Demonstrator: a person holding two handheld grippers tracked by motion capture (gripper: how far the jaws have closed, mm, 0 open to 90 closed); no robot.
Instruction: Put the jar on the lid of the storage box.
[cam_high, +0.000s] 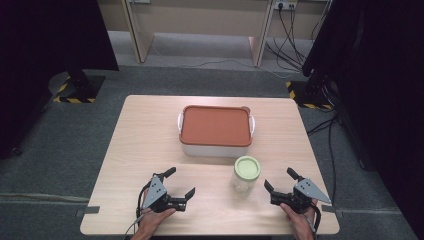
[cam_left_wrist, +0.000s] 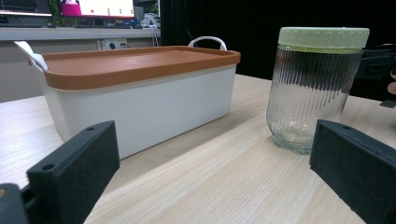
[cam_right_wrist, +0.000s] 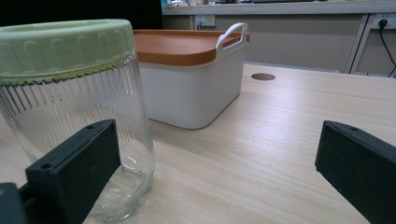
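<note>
A white box with an orange lid (cam_high: 215, 129) (cam_left_wrist: 140, 88) (cam_right_wrist: 191, 70) sits in the middle of the wooden table (cam_high: 145, 145). In front of it stands a ribbed glass jar with a pale green lid (cam_high: 246, 175) (cam_left_wrist: 315, 84) (cam_right_wrist: 74, 112), upright and closed. My left gripper (cam_high: 180, 182) rests low at the front left, open, jaws pointing right toward the jar, nothing between them. On the front right my right gripper (cam_high: 280, 179) is open too, just right of the jar, empty. The jar stands apart from both.
The box has white handles (cam_left_wrist: 208, 41) (cam_right_wrist: 232, 32) at its short ends. A small round hole (cam_right_wrist: 263, 76) shows in the tabletop behind it. Black stands with striped bases (cam_high: 75, 92) (cam_high: 307, 95) and cables (cam_high: 287, 45) are on the floor beyond the table.
</note>
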